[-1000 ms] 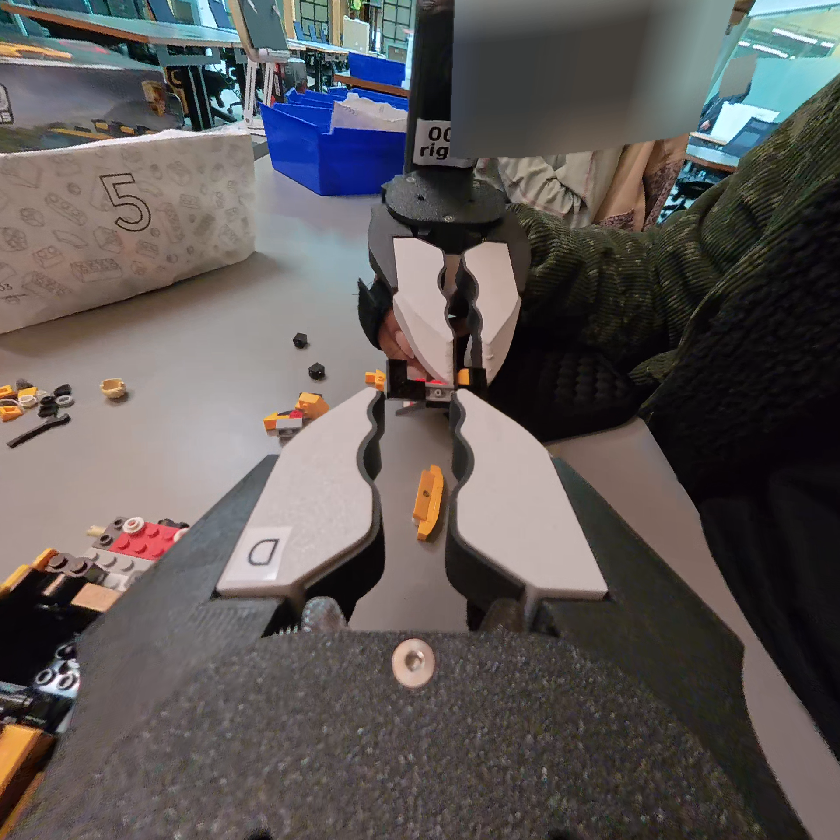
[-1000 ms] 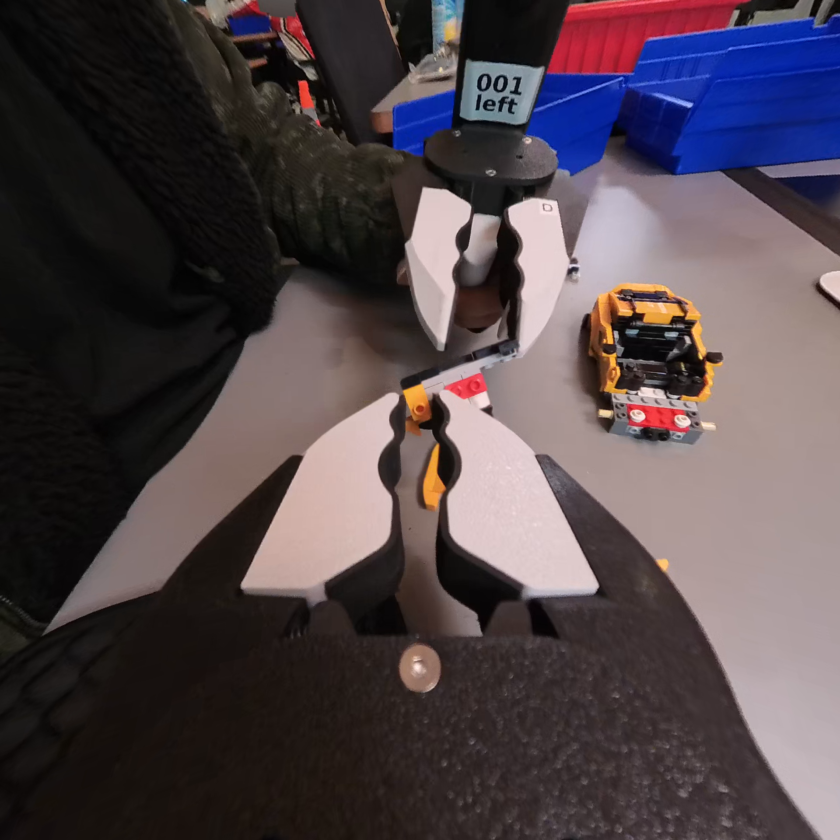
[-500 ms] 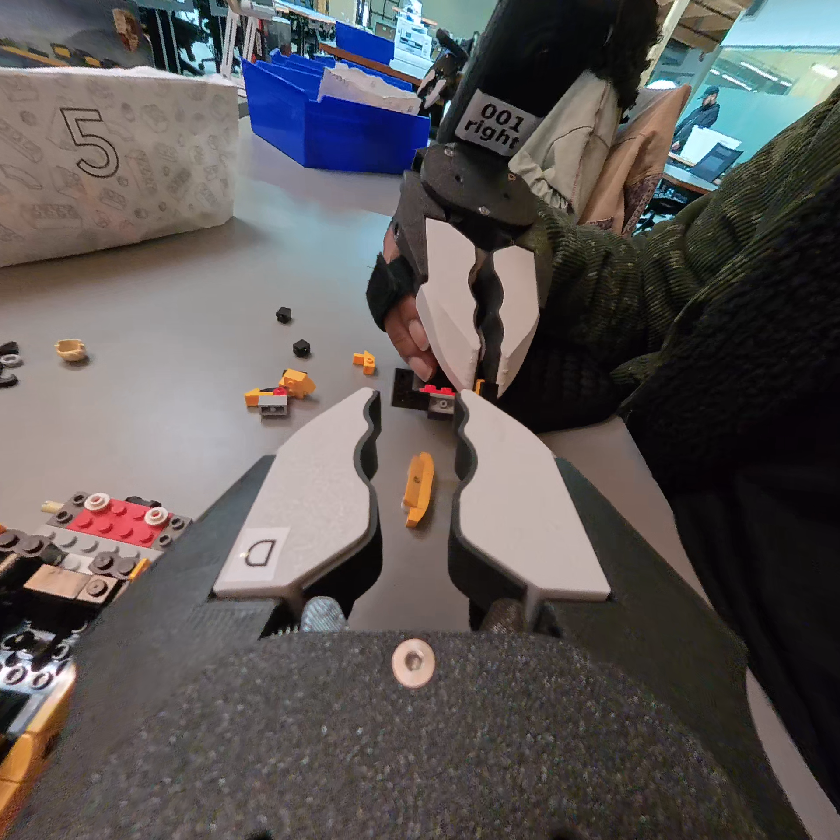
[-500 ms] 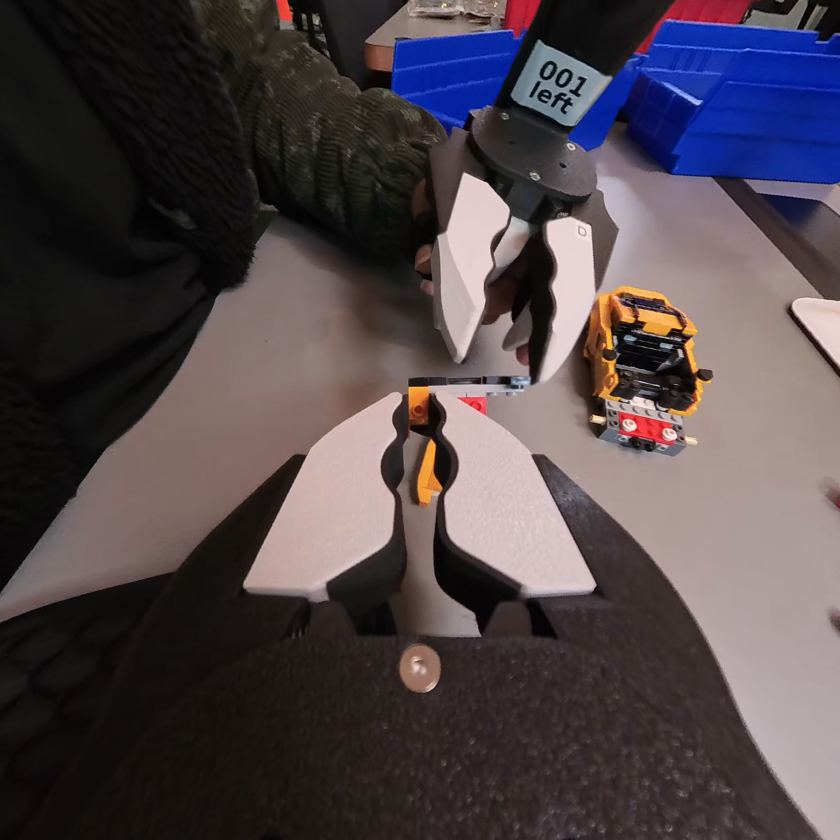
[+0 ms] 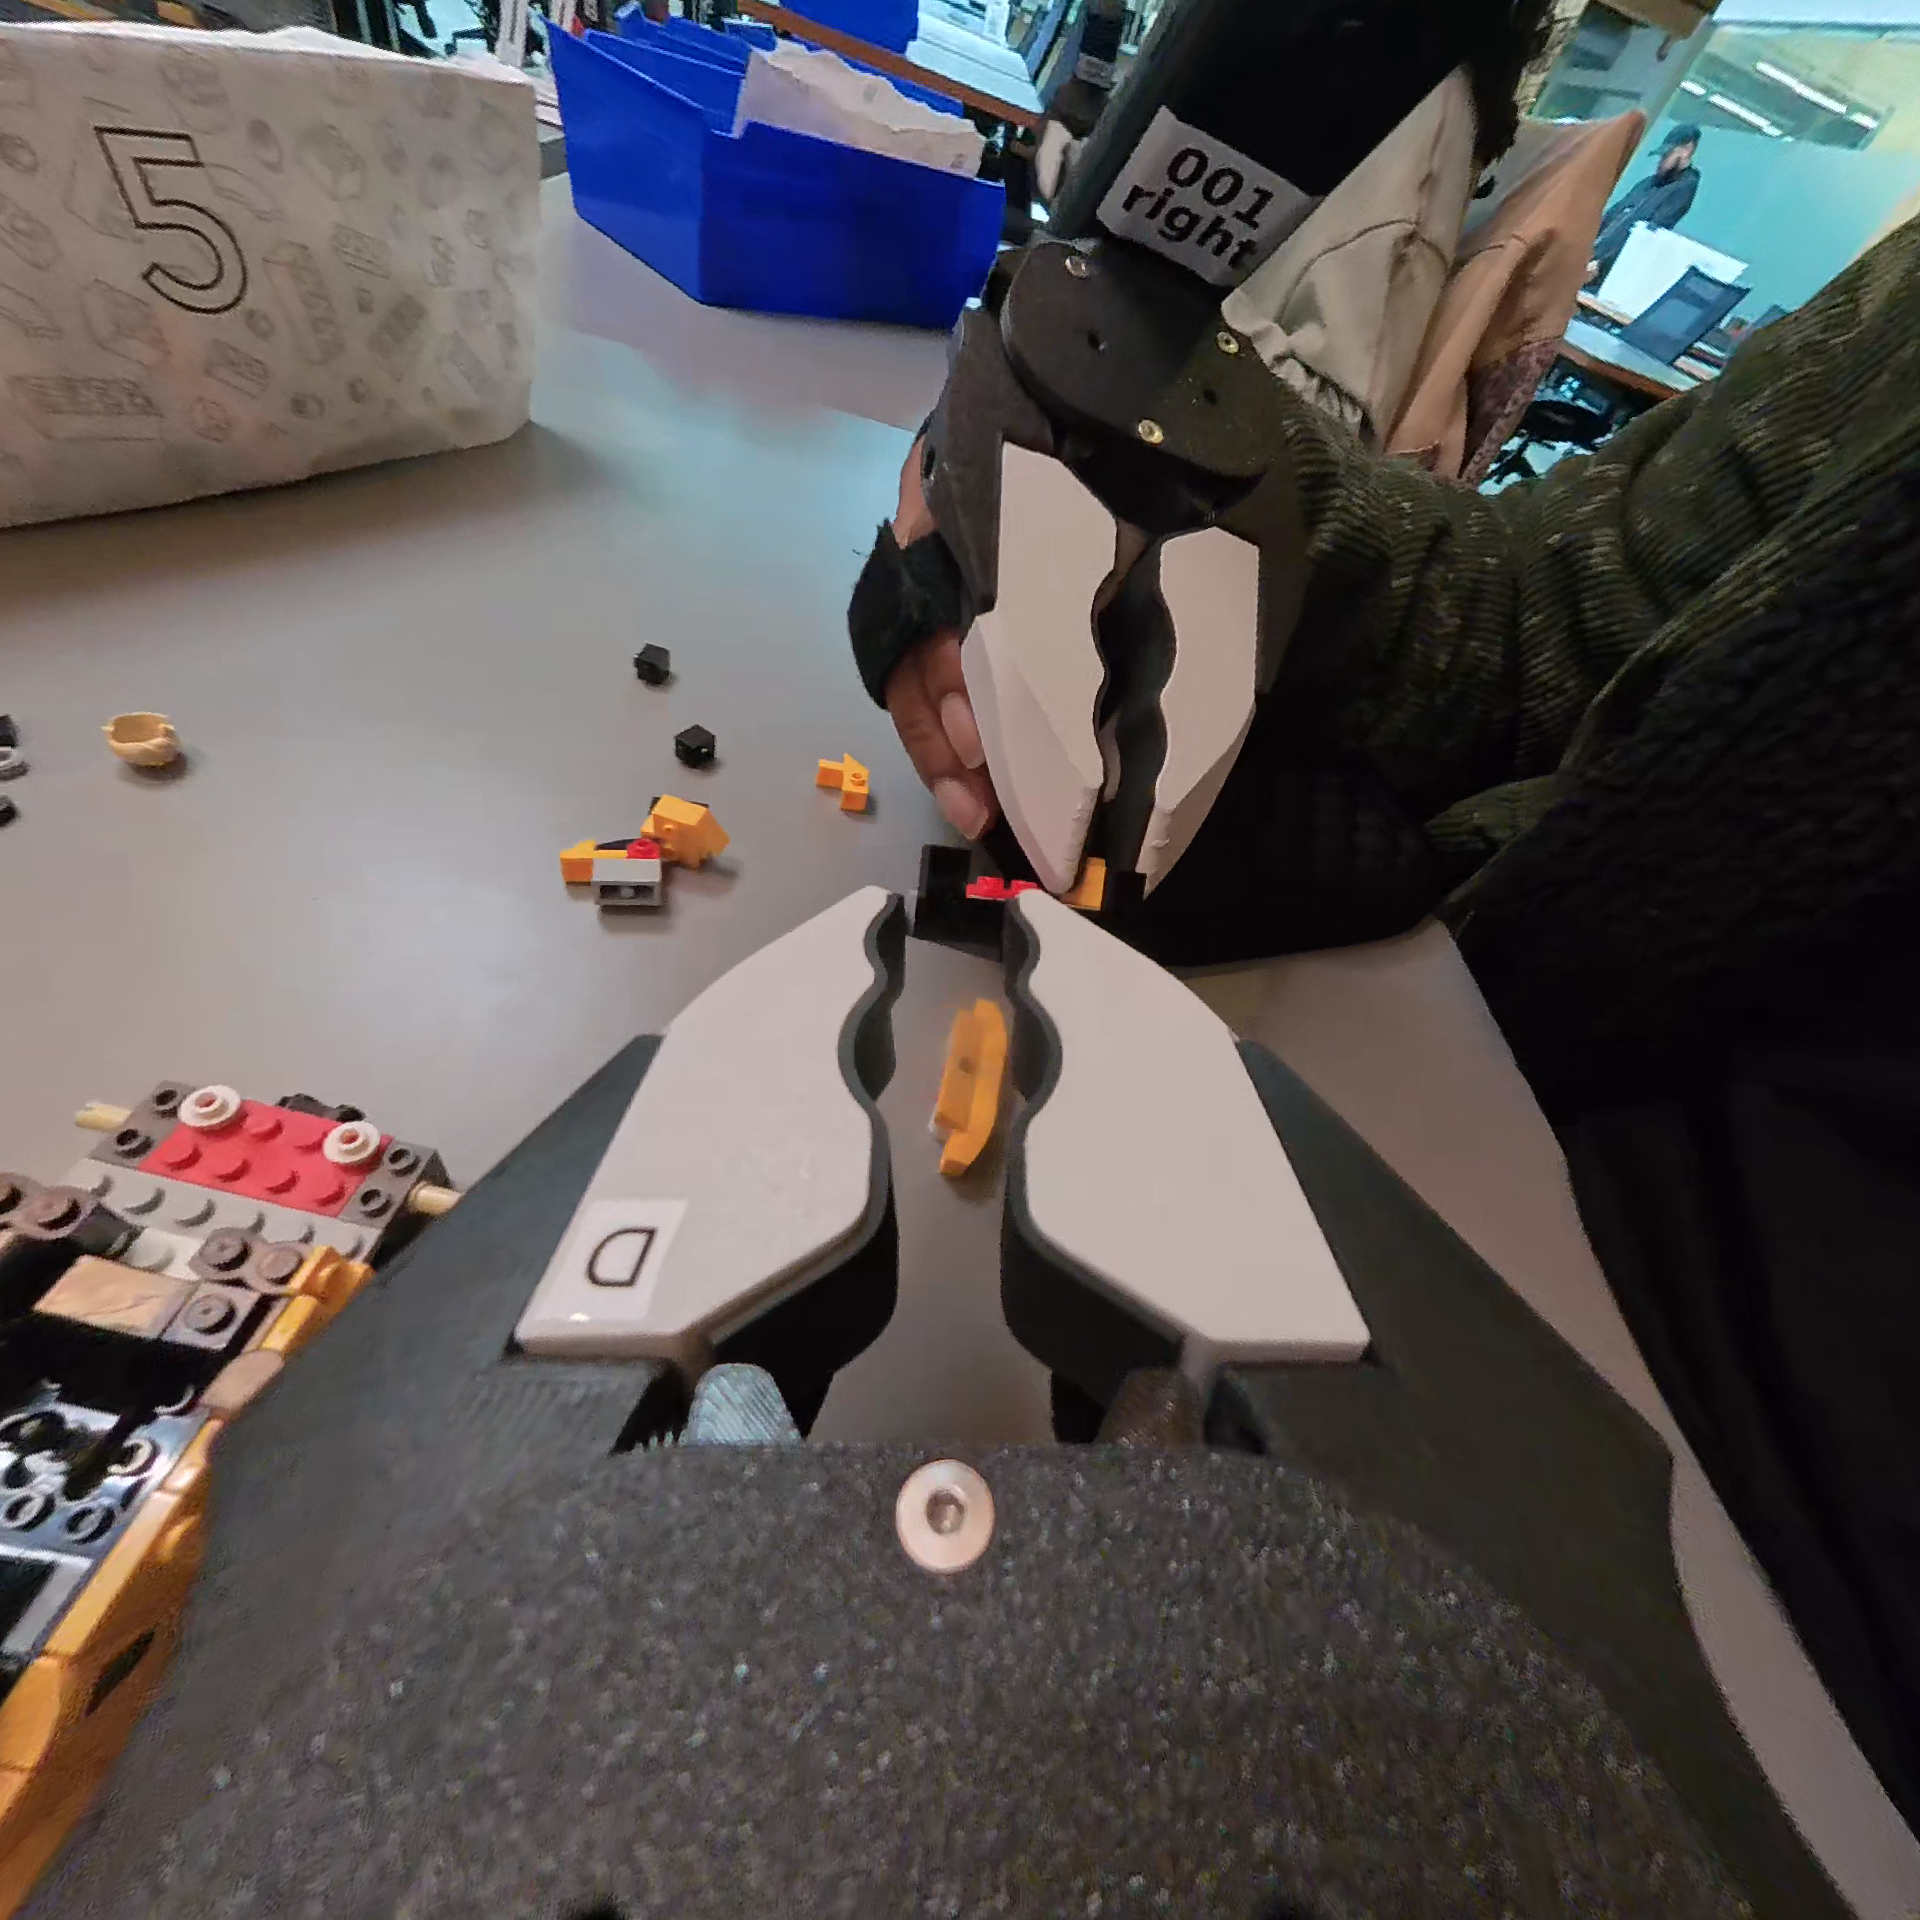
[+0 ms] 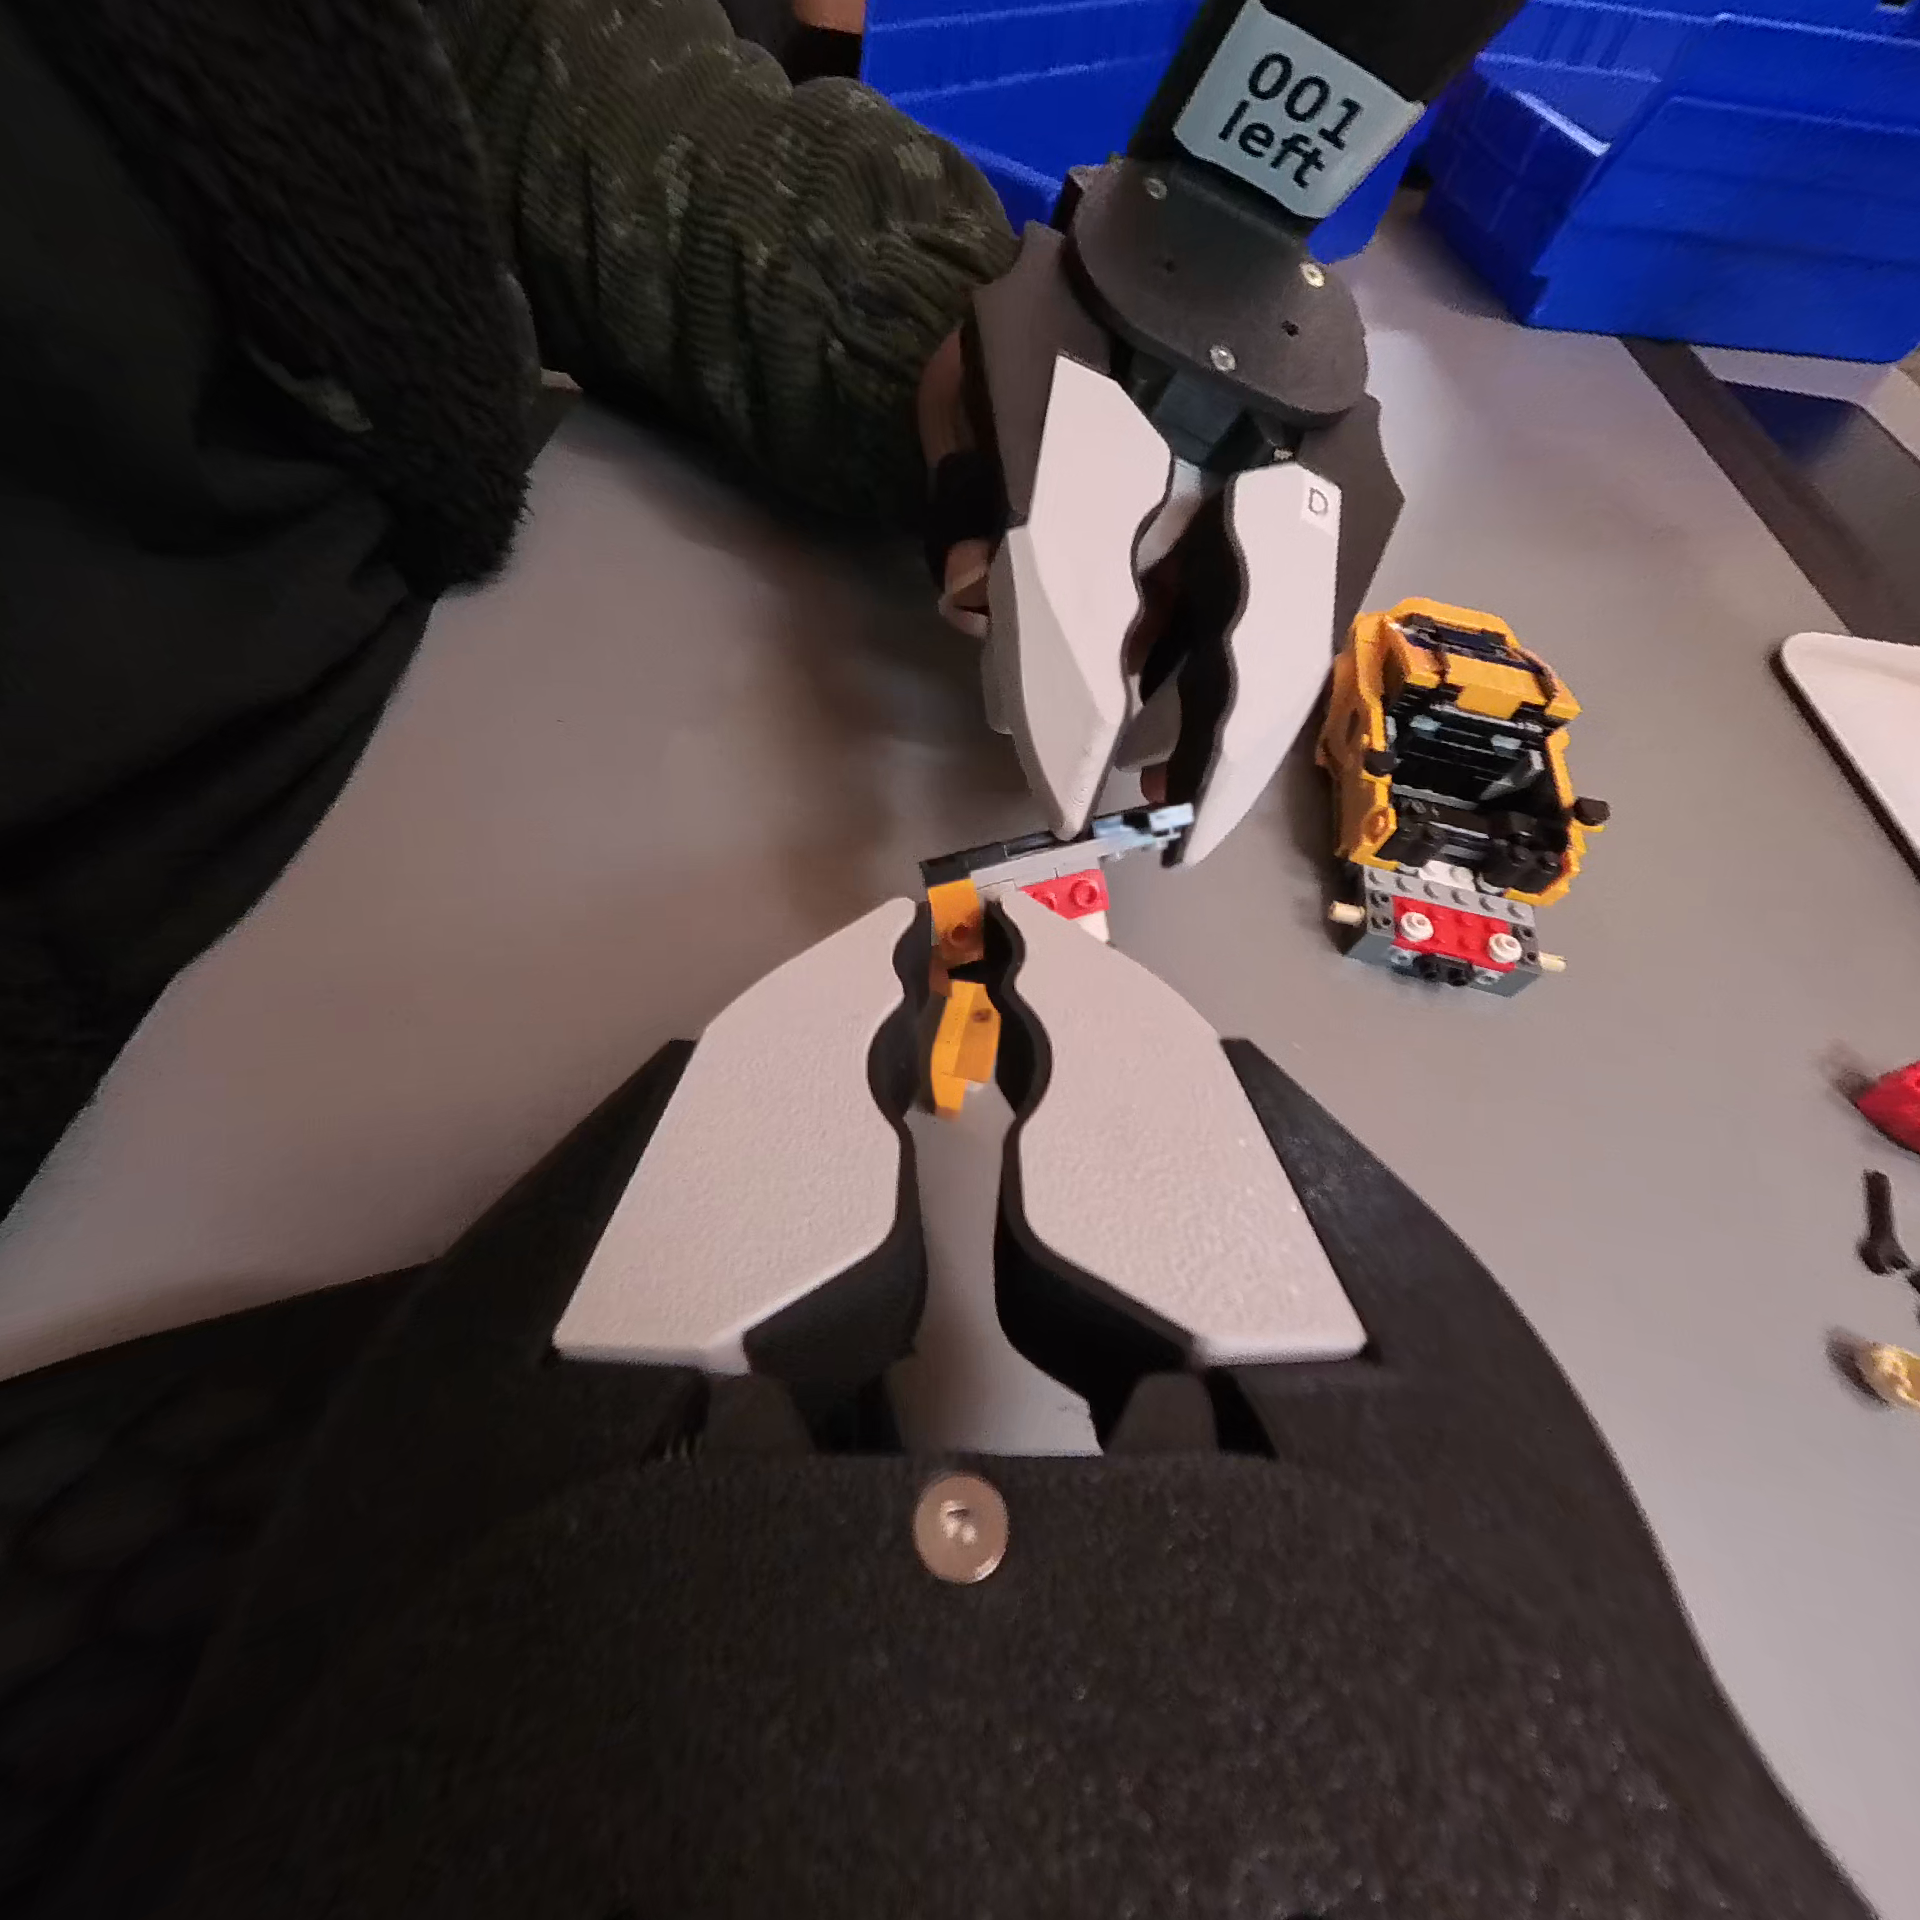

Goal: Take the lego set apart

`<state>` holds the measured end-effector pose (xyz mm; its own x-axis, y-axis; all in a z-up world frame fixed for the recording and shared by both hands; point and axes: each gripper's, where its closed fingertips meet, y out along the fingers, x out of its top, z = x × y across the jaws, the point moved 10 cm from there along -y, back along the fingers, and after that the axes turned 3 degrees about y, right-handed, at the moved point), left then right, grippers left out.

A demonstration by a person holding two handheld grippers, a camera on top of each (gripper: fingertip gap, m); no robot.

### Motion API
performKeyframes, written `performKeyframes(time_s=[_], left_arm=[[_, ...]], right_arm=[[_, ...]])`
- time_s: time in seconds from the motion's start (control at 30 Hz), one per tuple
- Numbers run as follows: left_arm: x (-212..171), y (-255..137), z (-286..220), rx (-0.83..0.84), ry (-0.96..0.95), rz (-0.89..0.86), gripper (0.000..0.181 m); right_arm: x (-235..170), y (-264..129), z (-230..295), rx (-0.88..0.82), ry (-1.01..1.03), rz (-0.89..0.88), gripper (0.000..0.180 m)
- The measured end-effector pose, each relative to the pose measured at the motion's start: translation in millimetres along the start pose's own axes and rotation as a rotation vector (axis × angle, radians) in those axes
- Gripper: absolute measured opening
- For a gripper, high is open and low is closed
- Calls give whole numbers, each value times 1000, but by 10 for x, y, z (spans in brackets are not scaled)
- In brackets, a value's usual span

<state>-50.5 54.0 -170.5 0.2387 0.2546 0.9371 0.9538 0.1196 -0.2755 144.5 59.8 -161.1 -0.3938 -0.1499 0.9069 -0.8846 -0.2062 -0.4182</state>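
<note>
In the left wrist view, the left gripper [image 5: 951,914] has its two grey fingers pinched on the black end of a small brick piece [image 5: 961,902], which is held above the grey tabletop [image 5: 416,644] near its right edge; the right gripper [image 5: 1112,883] comes down from above and its tips squeeze the orange end of the same piece; a loose orange part [image 5: 968,1099] lies on the tabletop under the gap between the left fingers; a little clump of orange and grey bricks [image 5: 644,852] sits toward the middle of the tabletop, with two tiny black bricks [image 5: 694,745] and a small orange bit [image 5: 844,779] near it; the orange toy car [image 5: 187,1226], partly taken apart, is by the left edge of the view; a white box [image 5: 249,260] and a blue bin [image 5: 769,197] stand at the far side. In the right wrist view, the right gripper [image 6: 961,925] is clamped on the orange end of the brick piece [image 6: 1039,868]; the left gripper [image 6: 1132,831] nips the grey end from above; the loose orange part [image 6: 961,1049] shows between the right fingers, and I cannot tell if it touches them; the toy car [image 6: 1444,790] sits on the tabletop [image 6: 623,790] just to the right of the left gripper; a red bit [image 6: 1896,1107], a black stick [image 6: 1878,1236] and a tan bit [image 6: 1886,1371] lie near the right edge.
</note>
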Motion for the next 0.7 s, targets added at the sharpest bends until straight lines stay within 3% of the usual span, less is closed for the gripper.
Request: performKeyframes(time_s=[0.27, 0.47, 0.7], left_arm=[[-76, 23, 60, 174, 94, 135, 17], [-82, 36, 45, 181, 121, 147, 18], [-86, 45, 34, 183, 133, 153, 19]], right_arm=[[-124, 16, -71, -95, 1, 174, 8], [-240, 51, -122, -161, -1, 311, 8], [-262, 52, -140, -194, -4, 345, 8]])
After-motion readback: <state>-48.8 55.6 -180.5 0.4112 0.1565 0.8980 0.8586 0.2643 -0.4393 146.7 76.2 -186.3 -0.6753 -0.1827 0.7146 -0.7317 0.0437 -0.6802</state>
